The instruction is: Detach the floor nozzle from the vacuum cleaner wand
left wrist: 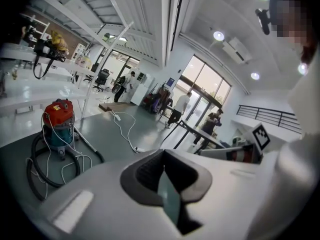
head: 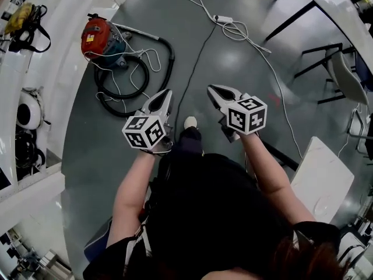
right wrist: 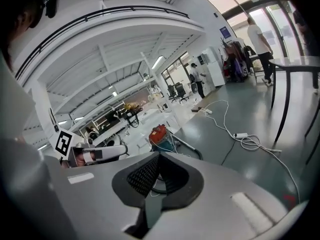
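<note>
Looking down through the head view: left gripper and right gripper carried side by side in front of the body, over bare floor, both aimed roughly toward the vacuum cleaner. Sitting well apart at upper left, that red canister, with its black hose coiled beside it and the wand lying out from it along the floor. Both pairs of fingers pressed together with nothing between them, probably for want of anything within reach to grasp. No telling the floor nozzle apart at this size; presumably at the far end of the wand or hose. Turning to the left gripper view: fingers closed on nothing, vacuum cleaner low at left, hose looped round its base, white cord draped over it, wand slanting down to the floor. Turning to the right gripper view: fingers likewise shut and empty, vacuum cleaner straight beyond them and far off. Reads as an approach, with no detaching begun. Calls next for closing the gap, then parting the fingers, most likely one gripper to steady the wand and the other to pull the nozzle free.
</note>
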Motion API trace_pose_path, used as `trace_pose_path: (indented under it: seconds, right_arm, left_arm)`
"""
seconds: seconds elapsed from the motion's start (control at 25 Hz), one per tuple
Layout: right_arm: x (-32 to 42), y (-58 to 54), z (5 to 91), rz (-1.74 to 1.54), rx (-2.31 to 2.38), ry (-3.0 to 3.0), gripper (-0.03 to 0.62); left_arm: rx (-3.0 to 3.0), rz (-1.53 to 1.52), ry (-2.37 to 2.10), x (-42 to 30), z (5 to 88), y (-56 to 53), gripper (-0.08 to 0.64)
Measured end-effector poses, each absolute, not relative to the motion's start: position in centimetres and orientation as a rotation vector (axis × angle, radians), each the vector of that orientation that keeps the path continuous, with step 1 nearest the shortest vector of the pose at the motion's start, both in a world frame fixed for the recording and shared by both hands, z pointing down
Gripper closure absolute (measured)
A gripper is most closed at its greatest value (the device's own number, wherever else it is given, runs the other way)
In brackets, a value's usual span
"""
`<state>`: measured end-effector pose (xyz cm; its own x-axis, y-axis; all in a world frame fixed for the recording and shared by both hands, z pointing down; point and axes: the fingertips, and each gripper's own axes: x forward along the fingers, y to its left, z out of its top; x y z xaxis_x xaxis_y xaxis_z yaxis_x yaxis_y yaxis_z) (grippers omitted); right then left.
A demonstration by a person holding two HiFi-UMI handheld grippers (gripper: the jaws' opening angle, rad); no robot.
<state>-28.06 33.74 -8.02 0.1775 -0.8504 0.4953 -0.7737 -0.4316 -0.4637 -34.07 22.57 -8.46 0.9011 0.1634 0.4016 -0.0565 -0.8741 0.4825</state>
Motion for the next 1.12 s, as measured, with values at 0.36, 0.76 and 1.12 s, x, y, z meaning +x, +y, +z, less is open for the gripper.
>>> trace_pose_path:
  seconds: [0.36, 0.76, 1.12]
  right_arm:
    - [-19.4, 26.3, -8.3, -1.078, -2.340, 1.664, 0.598]
    - [-13.0, 20.9, -9.1, -1.047, -2.285, 1.806, 0.598]
    - [-3.5, 19.5, -9.2, -1.078, -2.196, 1.952, 0.598]
  left_arm:
    - [2.568, 0.570, 0.035, -27.0, -8.7, 15.9, 0.549]
    - [2.580, 0.552, -0.054, -19.7, -9.4, 12.6, 0.551]
    - [2.542, 0.521, -0.229, -10.8, -9.1, 11.7, 0.549]
